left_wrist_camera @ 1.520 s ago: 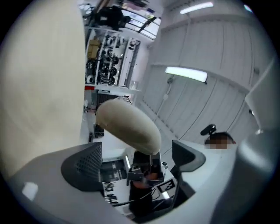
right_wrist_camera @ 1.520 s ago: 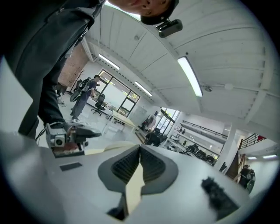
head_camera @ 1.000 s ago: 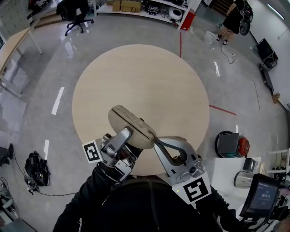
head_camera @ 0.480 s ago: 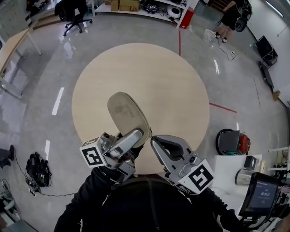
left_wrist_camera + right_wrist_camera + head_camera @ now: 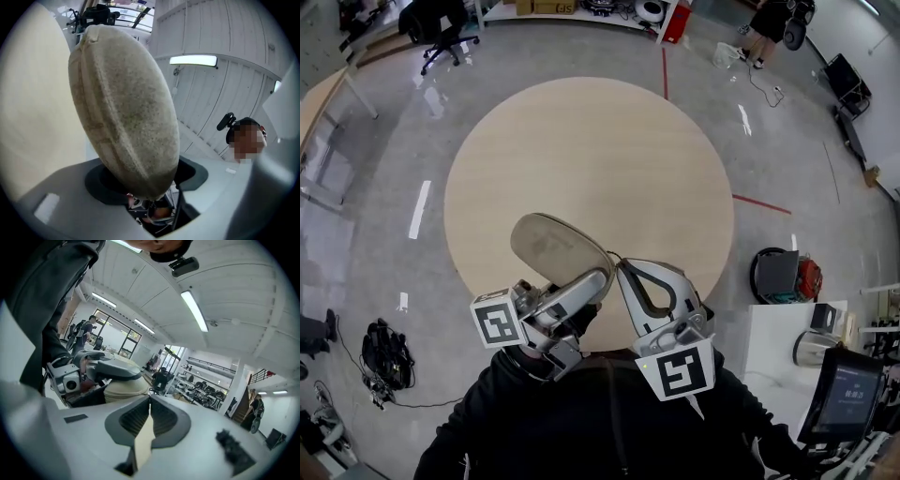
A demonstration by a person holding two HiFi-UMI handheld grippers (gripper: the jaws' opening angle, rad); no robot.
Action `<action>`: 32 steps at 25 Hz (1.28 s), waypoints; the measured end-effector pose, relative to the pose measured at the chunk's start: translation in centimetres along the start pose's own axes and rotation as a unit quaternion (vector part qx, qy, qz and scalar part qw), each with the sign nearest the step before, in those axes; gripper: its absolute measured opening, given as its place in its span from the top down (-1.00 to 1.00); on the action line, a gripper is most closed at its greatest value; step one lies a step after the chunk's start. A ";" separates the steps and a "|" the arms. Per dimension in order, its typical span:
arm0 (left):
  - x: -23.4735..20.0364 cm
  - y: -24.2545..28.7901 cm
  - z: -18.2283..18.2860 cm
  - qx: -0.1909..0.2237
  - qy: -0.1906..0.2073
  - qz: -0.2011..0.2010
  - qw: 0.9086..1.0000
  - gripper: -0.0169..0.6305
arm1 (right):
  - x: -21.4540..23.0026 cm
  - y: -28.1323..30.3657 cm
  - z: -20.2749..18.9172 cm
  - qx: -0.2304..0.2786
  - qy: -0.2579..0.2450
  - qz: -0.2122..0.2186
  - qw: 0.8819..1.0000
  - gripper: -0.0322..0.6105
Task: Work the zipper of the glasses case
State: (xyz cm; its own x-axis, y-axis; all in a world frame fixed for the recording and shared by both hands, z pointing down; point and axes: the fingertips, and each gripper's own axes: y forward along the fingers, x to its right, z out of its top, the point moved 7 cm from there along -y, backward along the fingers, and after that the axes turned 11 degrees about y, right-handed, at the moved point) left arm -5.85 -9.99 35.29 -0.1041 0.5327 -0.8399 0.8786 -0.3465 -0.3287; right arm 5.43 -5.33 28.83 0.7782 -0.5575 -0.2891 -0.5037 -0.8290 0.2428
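Clamped with the left gripper (image 5: 592, 281), jaws just drawn in to a middling spread, pads pressing the near end of the glasses case (image 5: 553, 246); held that way in the air above the near edge of the round table (image 5: 600, 159), far end tilted up and away from the person; pinched with the right gripper (image 5: 623, 268), jaws pressed together on a pale tan tab (image 5: 144, 437), tips just beside the case's near end; cannot tell whether that tab is the zipper's pull; slider too small to make out; case's near end covered by the left jaw in the head view, sunk between the jaws in the left gripper view; oval, speckled grey-beige fabric, ridged seam along one long side.
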 end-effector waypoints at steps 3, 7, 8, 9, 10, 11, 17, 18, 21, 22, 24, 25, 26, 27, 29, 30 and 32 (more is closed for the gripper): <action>-0.7 -0.2 -0.5 -0.022 -0.011 0.014 1.000 0.11 | 0.0 0.4 -1.0 -0.014 0.017 0.008 1.000 0.87; -2.2 -0.3 -1.2 -0.065 -0.008 0.039 0.997 0.14 | 0.0 1.1 -3.0 -0.059 0.005 0.026 0.998 0.87; -2.8 -0.5 -1.5 -0.074 -0.007 0.048 0.996 0.14 | -0.1 1.3 -3.6 -0.073 -0.011 0.032 0.997 0.87; -3.3 -0.8 -1.8 -0.083 -0.008 0.058 0.995 0.14 | -0.3 1.5 -4.1 -0.086 -0.033 0.034 0.995 0.87; -3.9 -0.9 -2.2 -0.089 -0.013 0.067 0.994 0.14 | -0.6 1.7 -4.7 -0.097 -0.064 0.031 0.993 0.87; -4.3 -0.9 -2.7 -0.090 -0.021 0.073 0.993 0.14 | -1.0 1.8 -5.3 -0.105 -0.100 0.021 0.989 0.87; -4.9 -1.2 -4.0 -0.016 -0.067 0.049 0.996 0.11 | -1.9 1.0 -6.4 -0.062 -0.053 -0.043 0.996 0.87; -4.9 -1.2 -4.2 -0.015 -0.070 0.047 0.996 0.12 | -1.7 1.2 -6.6 -0.059 -0.015 -0.043 0.997 0.87; -5.6 -1.6 -4.7 -0.036 -0.080 0.066 0.994 0.14 | -1.2 2.3 -7.6 -0.093 0.044 -0.020 0.994 0.87; -6.1 -1.8 -4.9 -0.050 -0.073 0.082 0.993 0.14 | -1.1 2.8 -8.3 -0.108 0.056 -0.008 0.993 0.87; -7.5 -2.3 -5.9 -0.089 -0.042 0.120 0.988 0.14 | -1.3 3.6 -10.7 -0.137 0.073 0.020 0.988 0.87; -8.8 -2.8 -6.8 -0.112 -0.028 0.136 0.984 0.12 | -1.6 3.9 -12.3 -0.157 0.071 0.035 0.984 0.87; -10.4 -3.5 -7.9 -0.132 -0.026 0.148 0.980 0.11 | -2.3 4.1 -14.0 -0.180 0.063 0.051 0.980 0.87; -12.1 -4.5 -9.1 -0.147 -0.039 0.153 0.976 0.10 | -3.2 4.2 -15.9 -0.204 0.048 0.067 0.975 0.87; -15.4 -6.7 -11.1 -0.158 -0.084 0.160 0.971 0.09 | -5.4 4.5 -19.3 -0.244 0.010 0.099 0.965 0.87; -16.7 -7.6 -11.9 -0.164 -0.095 0.166 0.968 0.08 | -6.5 4.7 -20.7 -0.259 -0.010 0.113 0.959 0.87; -18.7 -8.9 -12.7 -0.185 -0.089 0.188 0.961 0.07 | -8.2 5.2 -23.0 -0.282 -0.038 0.133 0.949 0.87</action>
State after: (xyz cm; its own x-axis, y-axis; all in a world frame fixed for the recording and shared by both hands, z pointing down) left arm -5.79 -7.06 59.40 0.2040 0.2718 -0.9405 0.9716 -0.1738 0.1605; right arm 5.02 -4.09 53.81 0.6117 -0.7632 -0.2084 -0.3807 -0.5149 0.7681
